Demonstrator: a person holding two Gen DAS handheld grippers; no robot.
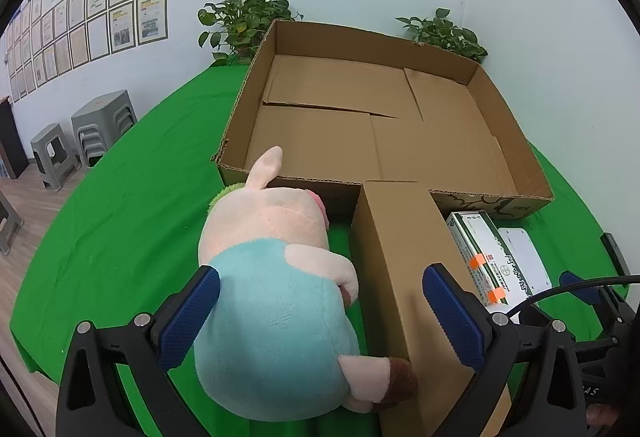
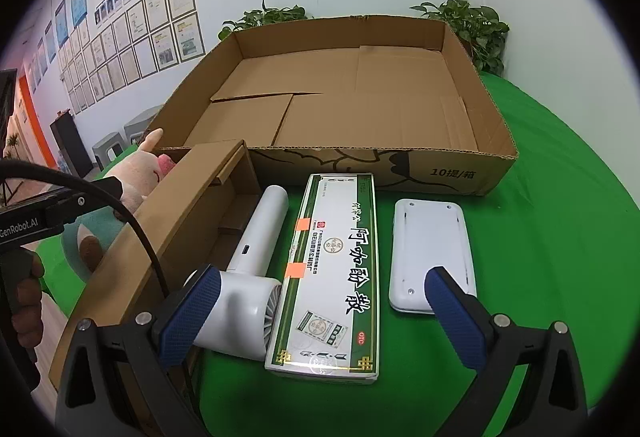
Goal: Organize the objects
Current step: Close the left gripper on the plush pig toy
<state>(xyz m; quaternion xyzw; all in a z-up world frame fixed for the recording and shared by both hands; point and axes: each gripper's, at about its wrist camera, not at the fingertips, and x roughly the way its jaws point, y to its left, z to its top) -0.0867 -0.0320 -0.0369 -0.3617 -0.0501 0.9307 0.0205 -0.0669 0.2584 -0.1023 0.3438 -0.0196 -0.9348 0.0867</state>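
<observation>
Left wrist view: nothing was yet packed; the large cardboard tray [image 1: 400, 125] lay empty at 12 o'clock on the green cloth [image 1: 120, 197].
Step in hand: judged to be the approach for the first pick, before any grasp.
Left gripper [image 1: 320, 313]: jaws were spread wide and released, holding nothing.
Plush pig [image 1: 272, 297]: it lay on its side, its blue body against the left pad [image 1: 188, 313] and filling the left half of the gap; its head pointed to 12 o'clock, touching the tray's near wall.
Brown carton [image 1: 400, 277]: it stood just beside the pig at 3 o'clock of it, its long flank reaching into the gap by the right pad.
Next move: closing would probably catch pig and carton together, so a shift toward 9 o'clock seemed needed first.

Right wrist view: the same empty tray [image 2: 460, 165] stood at 12 o'clock.
Right gripper [image 2: 320, 313]: jaws were equally wide and released, empty.
Green-and-white box [image 2: 332, 269]: it lay flat, running from the gap toward 12 o'clock, touching neither pad.
White hair dryer [image 2: 248, 277]: its head sat by the left pad [image 2: 188, 313] at 9 o'clock of the box.
White flat device [image 2: 432, 249]: it lay behind the right pad at 2 o'clock.
Next move: a descent over the box, then closing across its width, appeared required.
</observation>
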